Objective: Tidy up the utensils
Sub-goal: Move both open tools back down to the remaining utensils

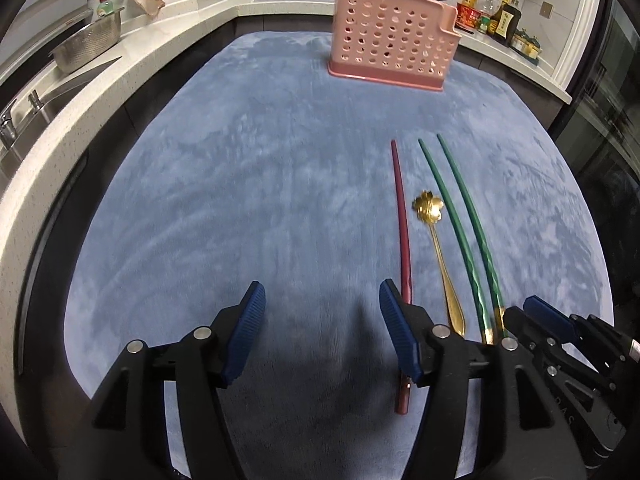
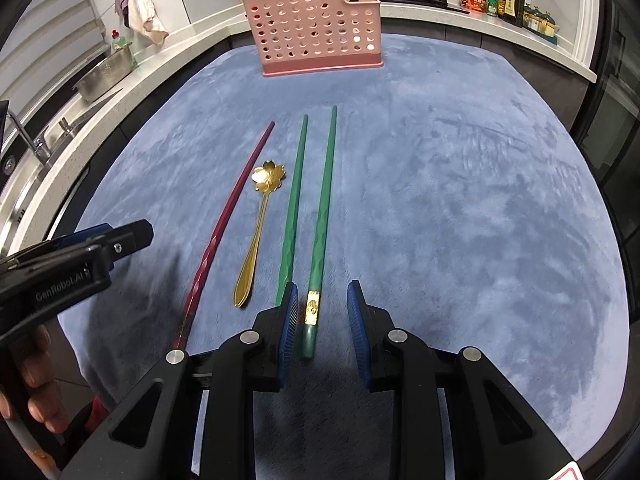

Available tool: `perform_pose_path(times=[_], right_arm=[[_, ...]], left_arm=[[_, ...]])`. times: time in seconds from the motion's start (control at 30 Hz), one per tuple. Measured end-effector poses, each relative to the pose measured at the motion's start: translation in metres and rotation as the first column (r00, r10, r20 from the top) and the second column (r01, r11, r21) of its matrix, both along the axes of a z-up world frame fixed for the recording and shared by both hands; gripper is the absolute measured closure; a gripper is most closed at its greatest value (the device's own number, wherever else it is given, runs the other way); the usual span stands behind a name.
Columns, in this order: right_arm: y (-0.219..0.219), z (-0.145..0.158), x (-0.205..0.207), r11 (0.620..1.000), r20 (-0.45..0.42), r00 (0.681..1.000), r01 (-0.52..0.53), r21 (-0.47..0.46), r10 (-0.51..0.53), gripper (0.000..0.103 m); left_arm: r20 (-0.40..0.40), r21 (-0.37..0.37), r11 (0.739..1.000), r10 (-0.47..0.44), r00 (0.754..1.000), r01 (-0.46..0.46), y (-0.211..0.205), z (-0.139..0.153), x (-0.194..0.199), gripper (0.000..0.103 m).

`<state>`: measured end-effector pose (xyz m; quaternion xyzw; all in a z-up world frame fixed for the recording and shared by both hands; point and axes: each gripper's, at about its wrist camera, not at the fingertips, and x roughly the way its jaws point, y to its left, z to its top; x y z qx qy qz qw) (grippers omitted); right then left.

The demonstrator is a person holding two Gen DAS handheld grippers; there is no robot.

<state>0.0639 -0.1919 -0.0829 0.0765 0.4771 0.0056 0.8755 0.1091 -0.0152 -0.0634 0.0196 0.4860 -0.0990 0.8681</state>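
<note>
While both tools tilt steeply down, left tool (image 1: 322, 300) spread over mat, right tool (image 2: 322, 300) apparently unclamped astride green chopstick (image 2: 320, 220).

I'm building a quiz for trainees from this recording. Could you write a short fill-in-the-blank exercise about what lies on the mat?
1. The gold spoon lies between the red chopstick and the two ____ chopsticks.
2. At the far end of the blue mat stands a perforated ____ utensil holder.
3. The bowl of the spoon is shaped like a ____.
4. The number of chopsticks on the mat is ____.

Missing words: green; pink; flower; three
</note>
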Motion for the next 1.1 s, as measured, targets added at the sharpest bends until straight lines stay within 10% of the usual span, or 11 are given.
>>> perform_pose_path(times=[1.1], right_arm=[[-0.001,-0.018,-0.01,1.0,-0.03,0.999,0.022,0.012,-0.021,0.095]], left_arm=[[-0.085,0.009,0.994,-0.109,0.99,0.11,-0.021,-0.028,-0.032,0.028]])
